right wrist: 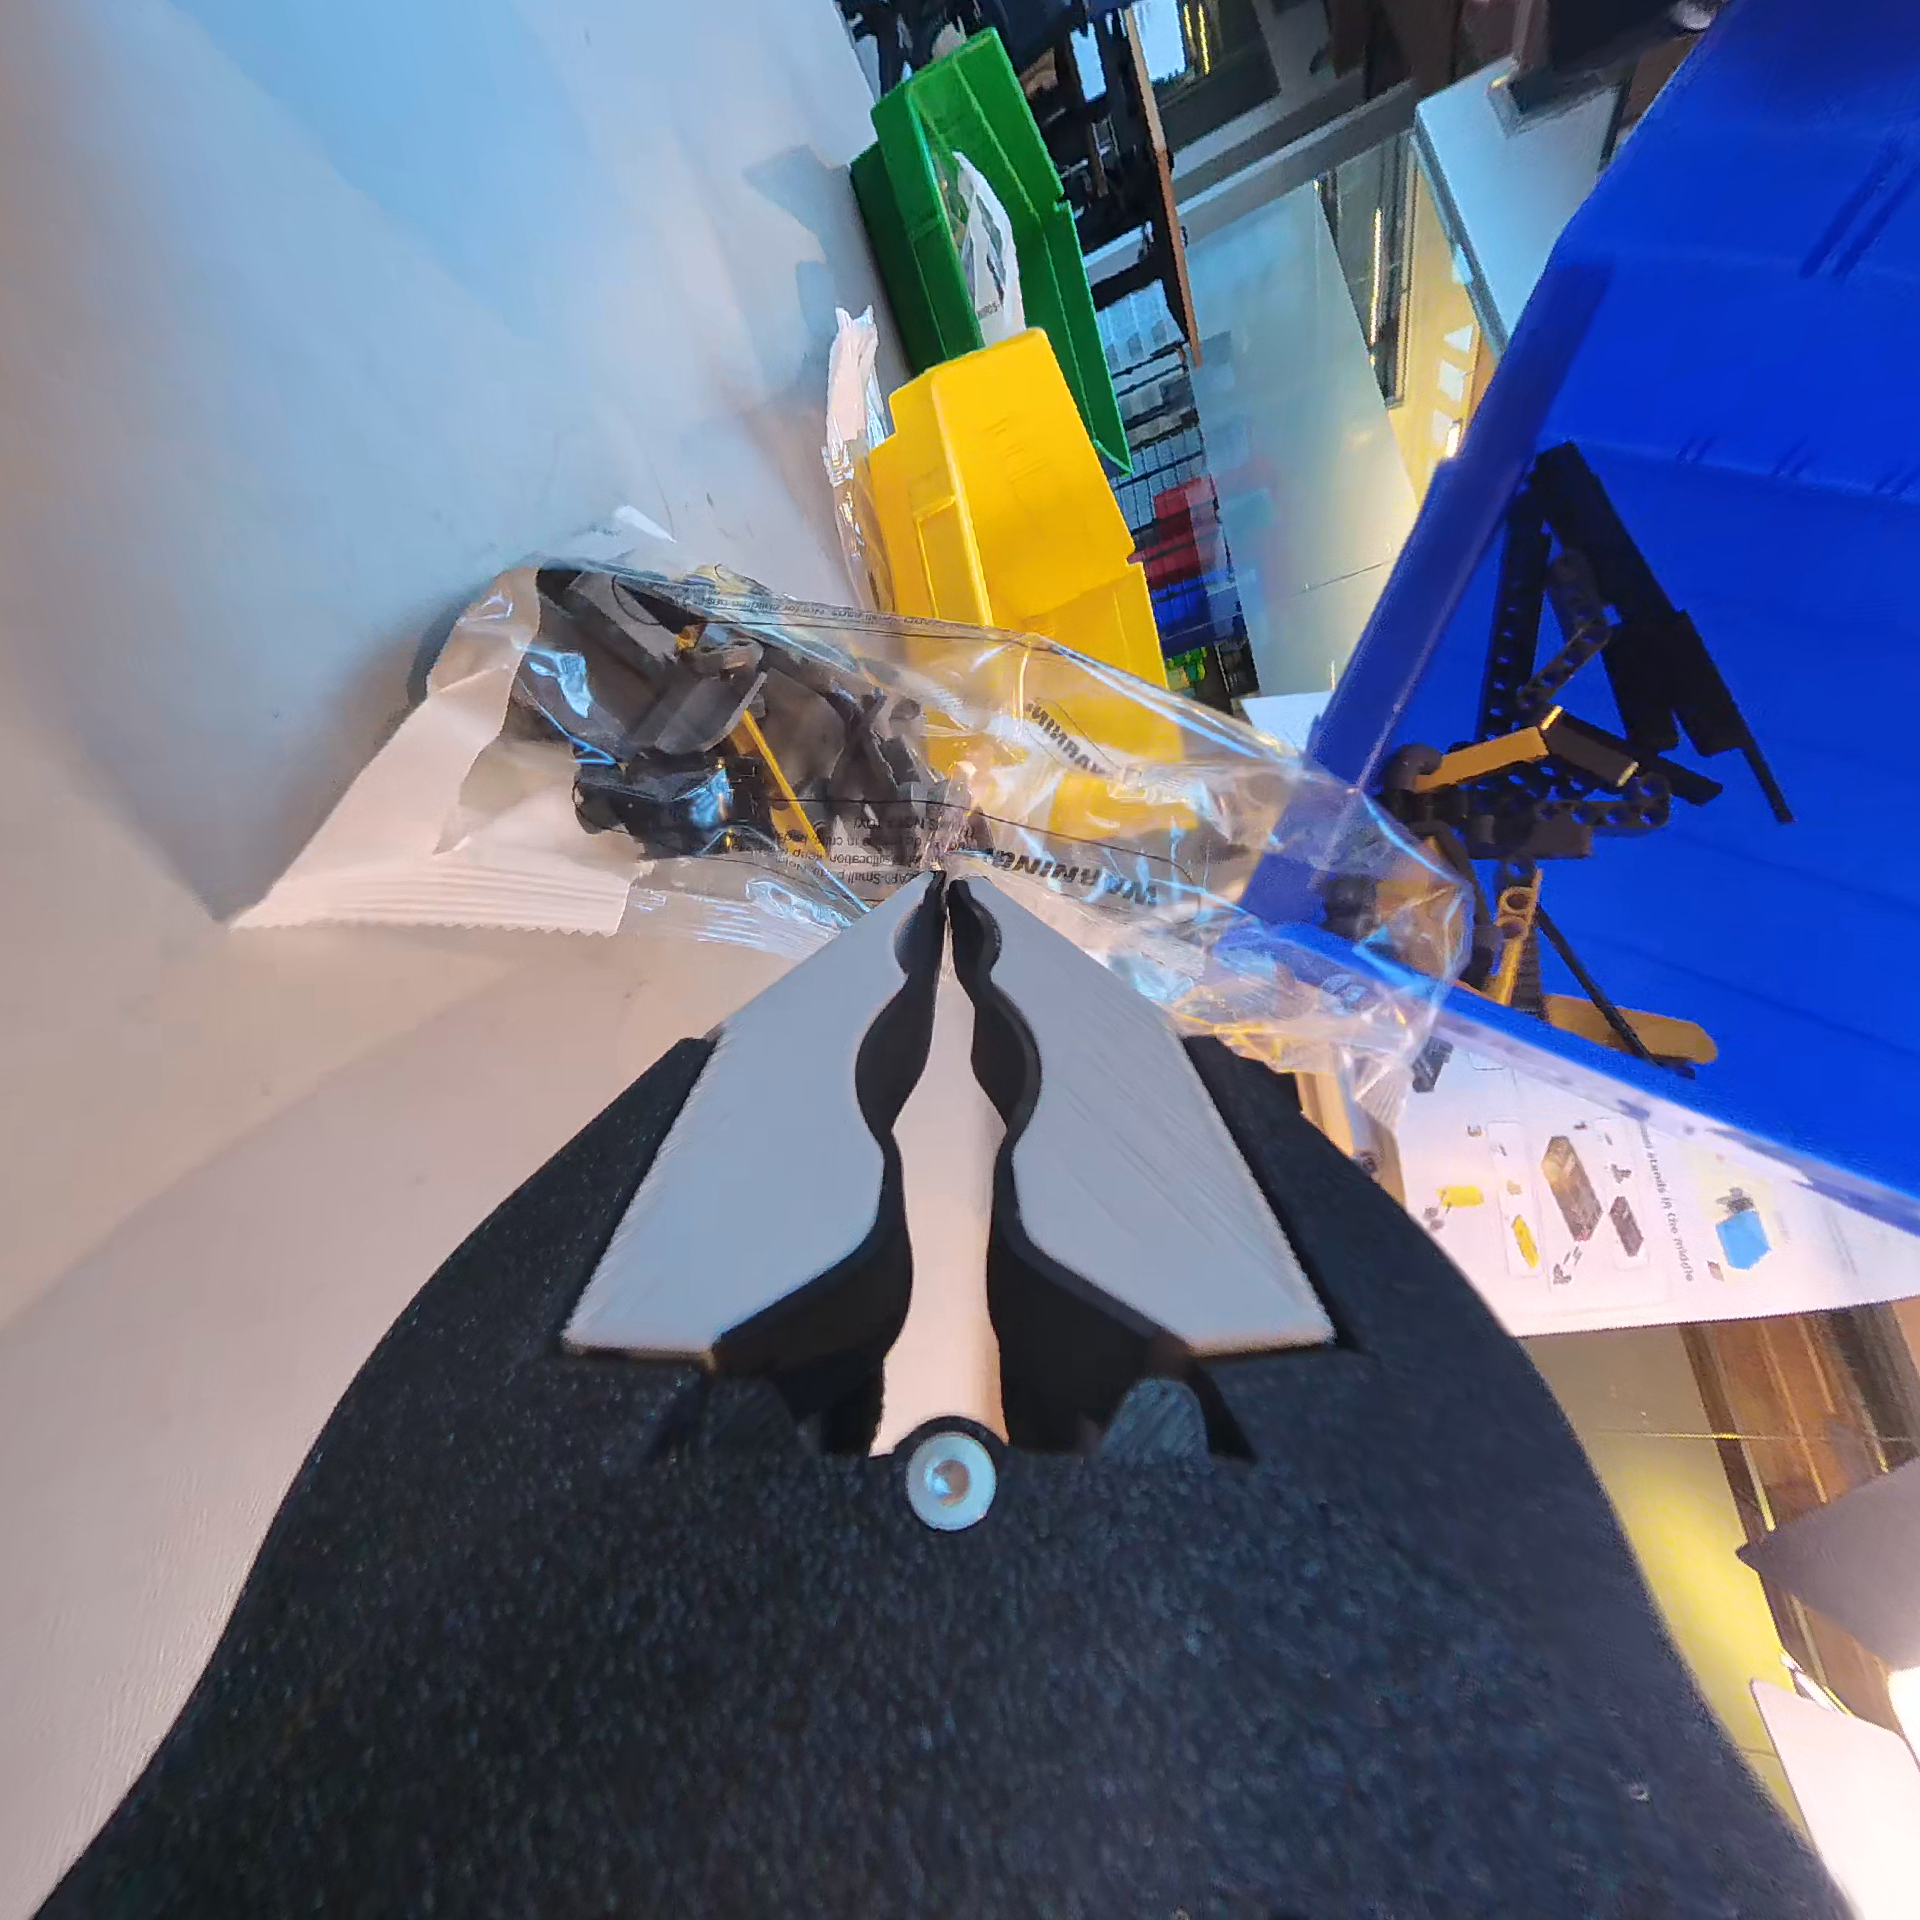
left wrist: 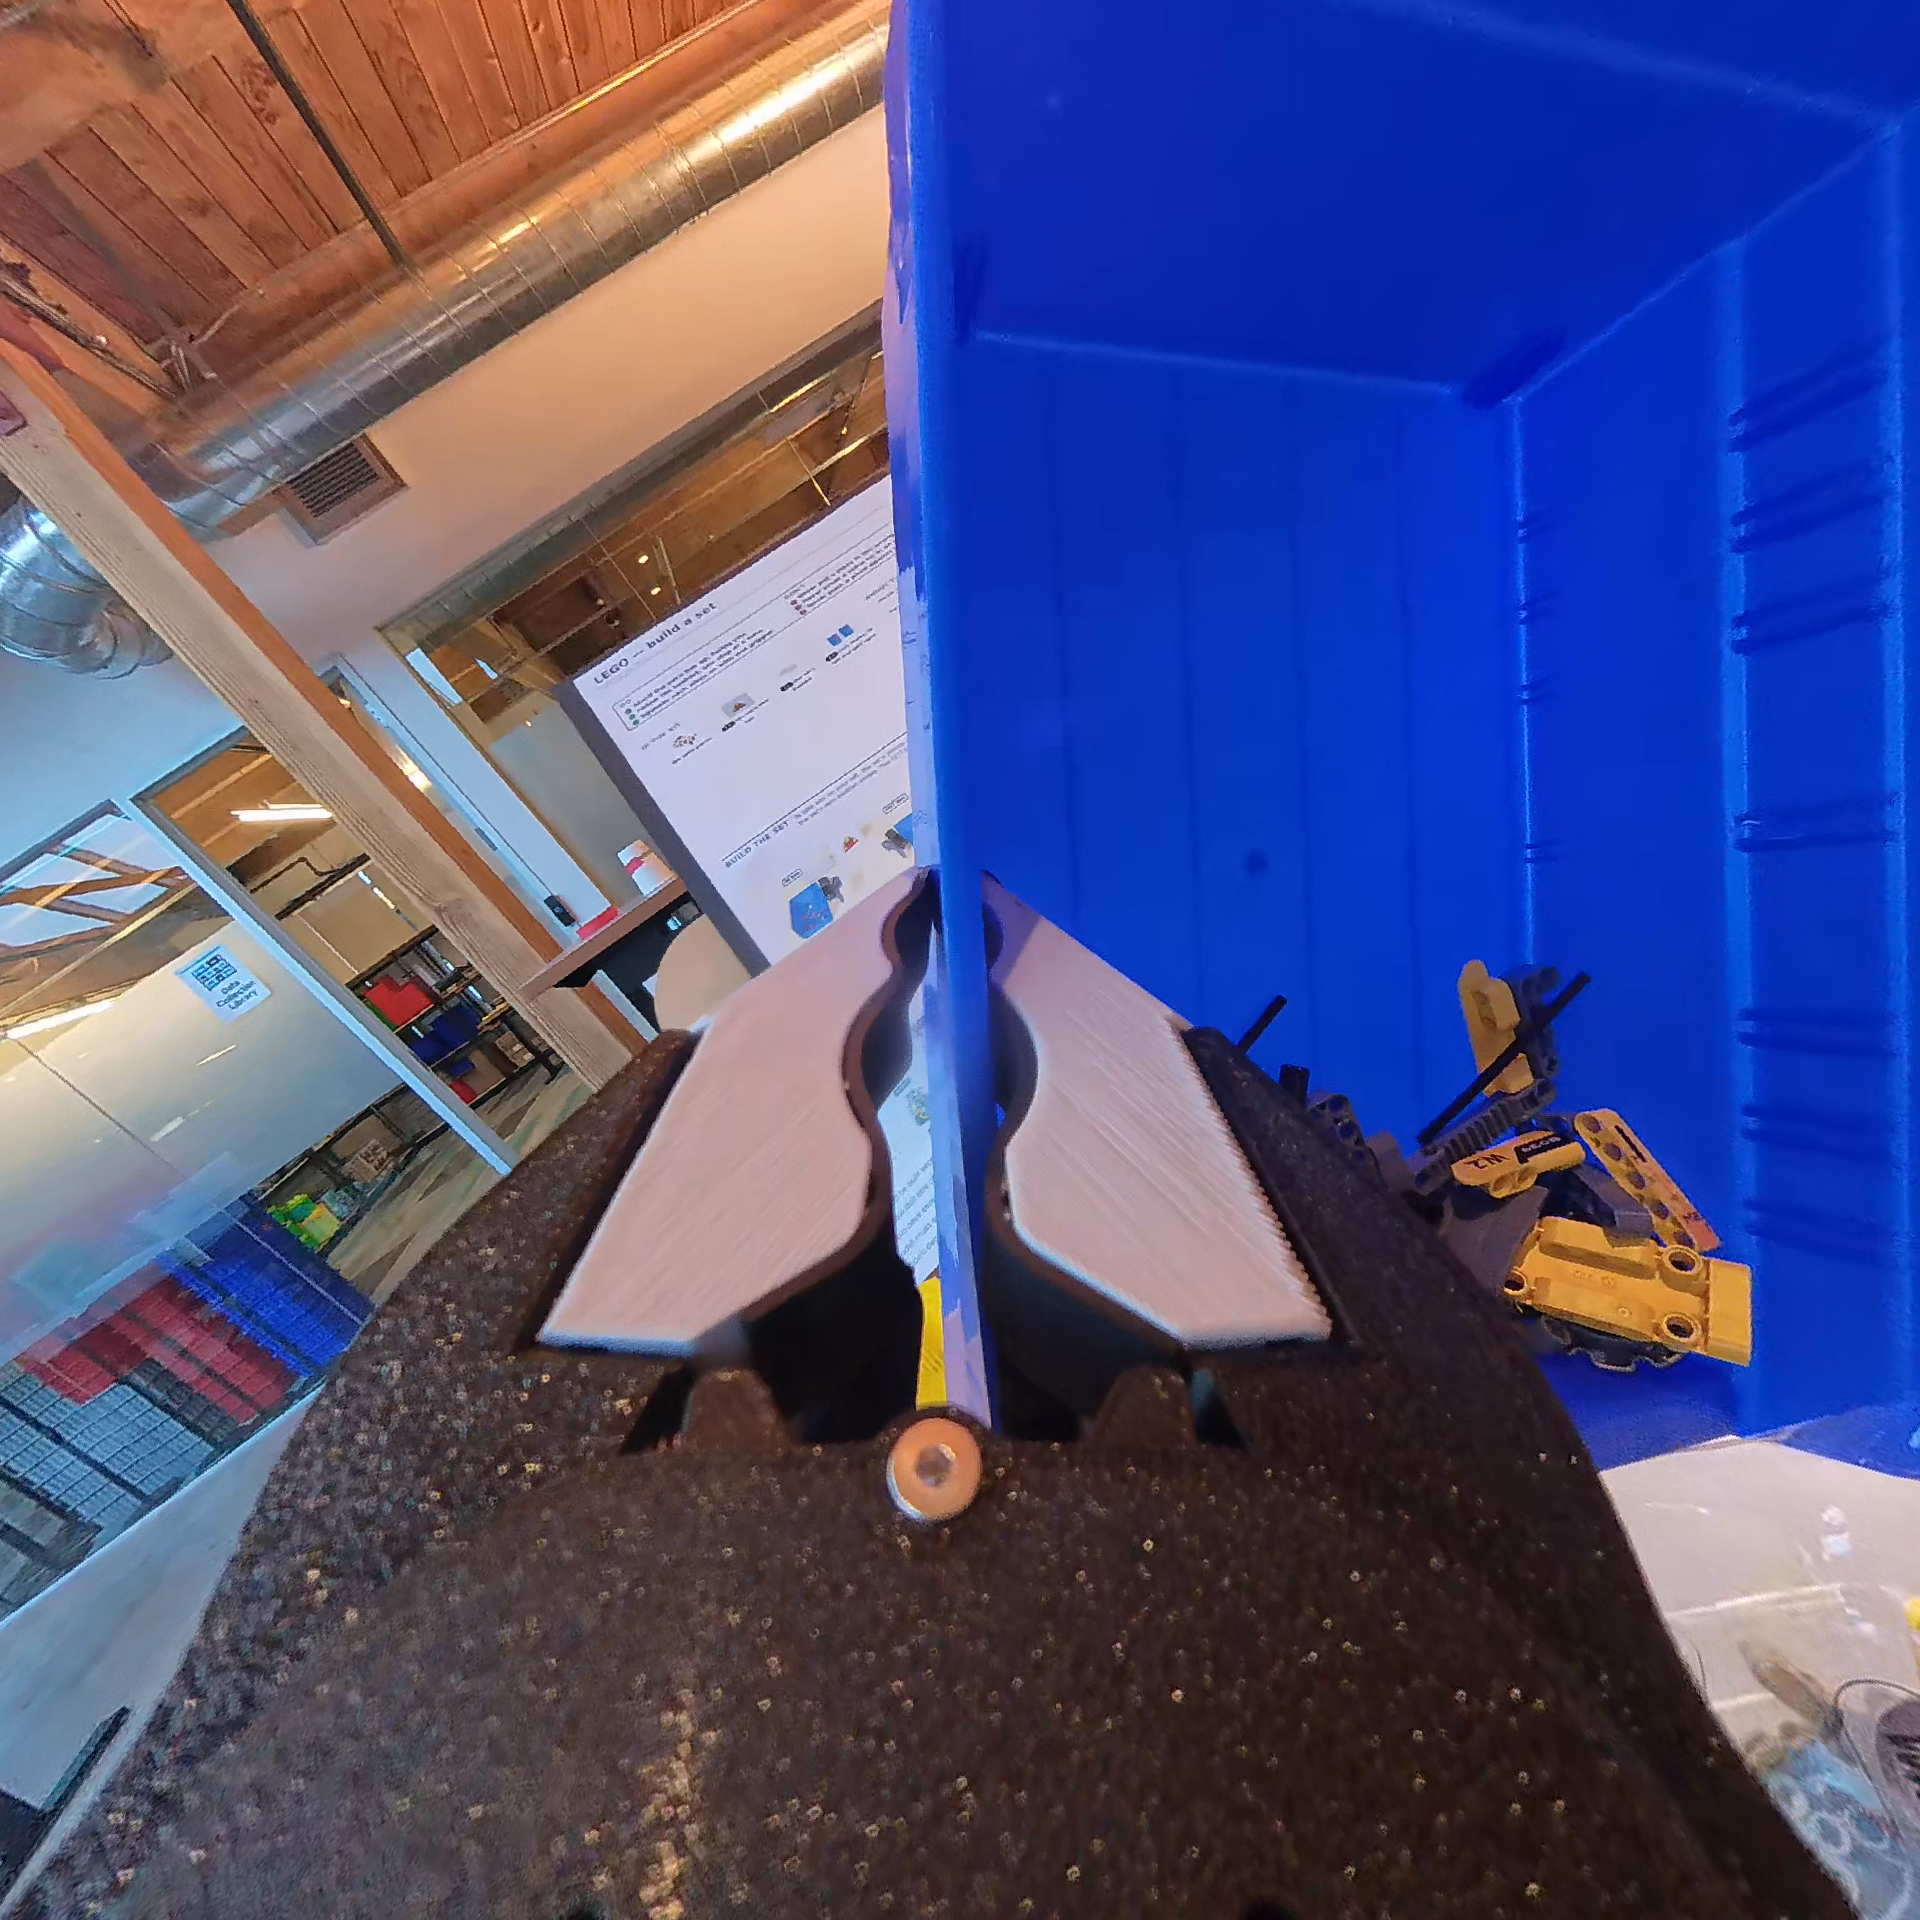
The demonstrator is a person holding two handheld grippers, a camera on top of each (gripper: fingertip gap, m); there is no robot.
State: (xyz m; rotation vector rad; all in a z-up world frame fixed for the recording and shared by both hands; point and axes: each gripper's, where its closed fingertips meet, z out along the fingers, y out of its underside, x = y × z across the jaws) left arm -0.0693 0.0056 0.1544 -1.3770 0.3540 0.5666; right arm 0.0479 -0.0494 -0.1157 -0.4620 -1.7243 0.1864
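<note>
My left gripper (left wrist: 954, 894) is shut on the side wall of a blue plastic bin (left wrist: 1299, 623), which is tipped up on its side. A yellow, grey and black brick-built model (left wrist: 1558, 1216) lies inside the bin against its lower wall. My right gripper (right wrist: 948, 885) is shut on a clear plastic bag (right wrist: 935, 769) holding dark grey, black and yellow small parts. The bag is held just above the white table (right wrist: 260, 416), with its far end reaching the blue bin's (right wrist: 1683, 644) open mouth. The model (right wrist: 1558, 748) shows inside the bin there too.
A yellow bin (right wrist: 1018, 520) and a green bin (right wrist: 987, 208) stand behind the bag, each with a plastic bag in it. A printed instruction sheet (right wrist: 1579, 1216) lies under the blue bin. Another clear bag (left wrist: 1818, 1725) lies at the lower right in the left wrist view. There is about 30 cm between the tips of the two grippers.
</note>
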